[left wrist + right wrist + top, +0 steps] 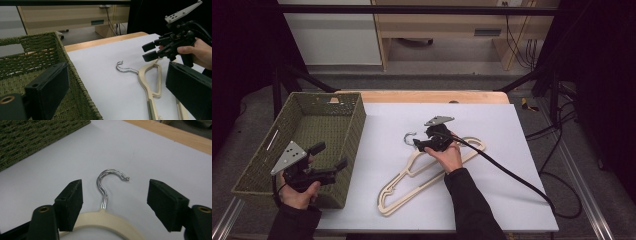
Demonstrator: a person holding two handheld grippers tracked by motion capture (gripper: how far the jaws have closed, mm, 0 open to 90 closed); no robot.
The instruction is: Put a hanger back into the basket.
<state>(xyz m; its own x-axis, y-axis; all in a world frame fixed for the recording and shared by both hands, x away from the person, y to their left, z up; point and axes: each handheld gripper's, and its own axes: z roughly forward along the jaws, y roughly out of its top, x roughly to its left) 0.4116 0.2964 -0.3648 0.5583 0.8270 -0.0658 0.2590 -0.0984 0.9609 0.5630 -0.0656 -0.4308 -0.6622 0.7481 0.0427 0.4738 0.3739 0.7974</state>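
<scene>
Cream hangers [427,176] lie stacked on the white table top, their metal hook [408,138] pointing toward the far left. My right gripper [419,145] hovers low over the hanger neck. In the right gripper view it is open [115,202], one jaw on each side of the hook's stem [104,195], and neither pad touches it. The cream hanger top [107,220] sits just below. My left gripper [332,157] is held by the basket's right wall, open with nothing between its jaws [117,90]. The left gripper view also shows the hook [121,67], hanger [150,82] and right gripper [150,51].
A green woven basket [357,130] stands at the table's left side. The right gripper's black cable [512,172] trails across the white surface to the right edge. A wooden strip [432,96] borders the far edge, with dark frame posts and cupboards beyond.
</scene>
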